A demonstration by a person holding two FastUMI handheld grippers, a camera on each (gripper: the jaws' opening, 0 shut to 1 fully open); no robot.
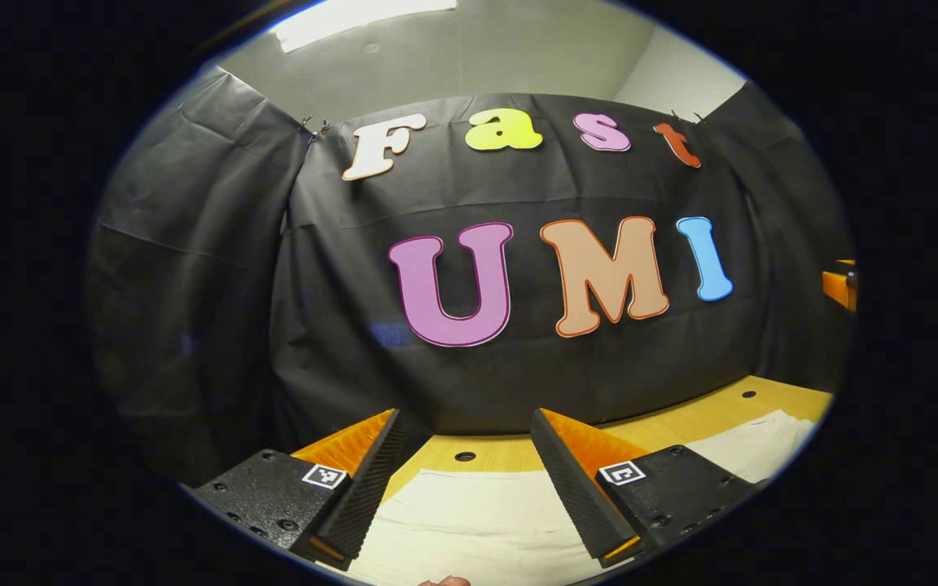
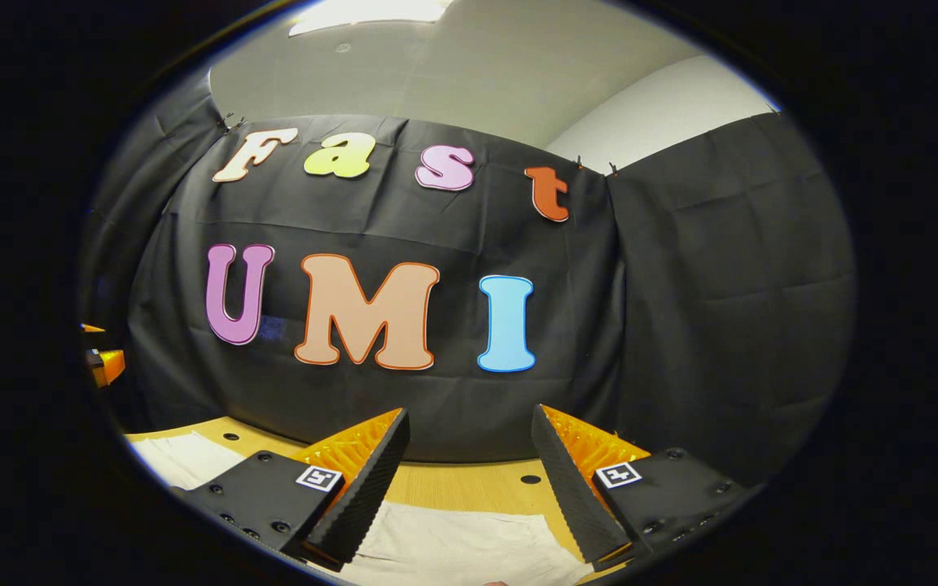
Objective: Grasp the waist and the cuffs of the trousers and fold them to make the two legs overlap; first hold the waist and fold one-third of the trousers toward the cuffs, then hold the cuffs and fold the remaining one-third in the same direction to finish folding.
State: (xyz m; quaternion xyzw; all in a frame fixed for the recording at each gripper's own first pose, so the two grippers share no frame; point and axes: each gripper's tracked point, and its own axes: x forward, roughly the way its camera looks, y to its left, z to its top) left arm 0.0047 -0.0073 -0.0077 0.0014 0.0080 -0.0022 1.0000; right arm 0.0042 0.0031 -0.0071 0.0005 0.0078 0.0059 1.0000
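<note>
Pale cream trousers (image 1: 469,521) lie flat on the wooden table (image 1: 681,423) in the left gripper view, spreading to the right (image 1: 762,448). My left gripper (image 1: 473,488) hovers above the cloth, open, nothing between its fingers. In the right gripper view the same trousers (image 2: 453,545) lie under my right gripper (image 2: 469,488), which is open and holds nothing. A further part of the cloth (image 2: 184,456) shows at the left. Which end of the trousers lies under each gripper I cannot tell.
The wooden table (image 2: 453,480) has small round holes (image 1: 465,456) near its back edge. The black cloth wall stands close behind the table. An orange part of the other gripper (image 1: 839,285) shows at the far right, and one (image 2: 103,362) at the far left.
</note>
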